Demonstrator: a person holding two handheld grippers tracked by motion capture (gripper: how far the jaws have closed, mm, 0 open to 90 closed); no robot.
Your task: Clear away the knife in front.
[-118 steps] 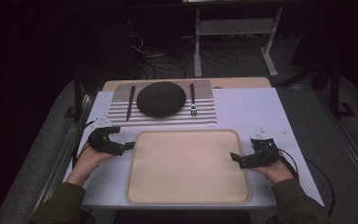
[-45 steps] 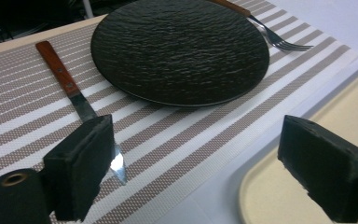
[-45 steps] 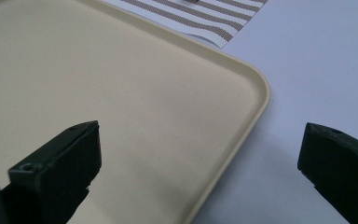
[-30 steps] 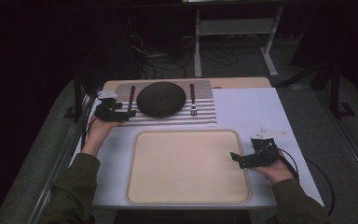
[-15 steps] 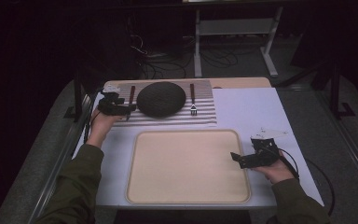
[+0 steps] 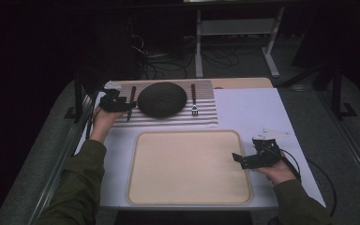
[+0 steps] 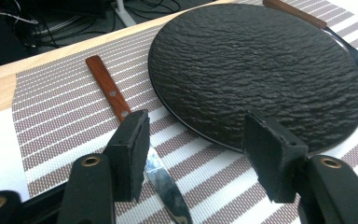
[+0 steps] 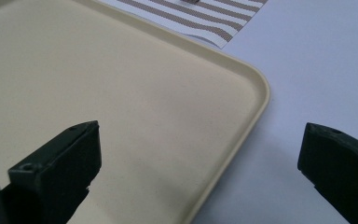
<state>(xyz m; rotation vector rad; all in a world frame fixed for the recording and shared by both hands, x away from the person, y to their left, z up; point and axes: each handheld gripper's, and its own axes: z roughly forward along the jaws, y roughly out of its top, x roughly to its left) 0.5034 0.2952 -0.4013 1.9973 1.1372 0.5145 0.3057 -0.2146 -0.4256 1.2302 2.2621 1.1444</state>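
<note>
Black left gripper (image 7: 196,158) jaws closing, half-open over knife (image 7: 135,130); right gripper (image 8: 205,172) jaws wide, empty.

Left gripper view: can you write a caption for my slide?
Left claw open over the striped mat, knife by one pad, black plate ahead.

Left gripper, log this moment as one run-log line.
left gripper: open, jaws closing | near: knife, plate | held: nothing | right gripper: open, by tray
</note>
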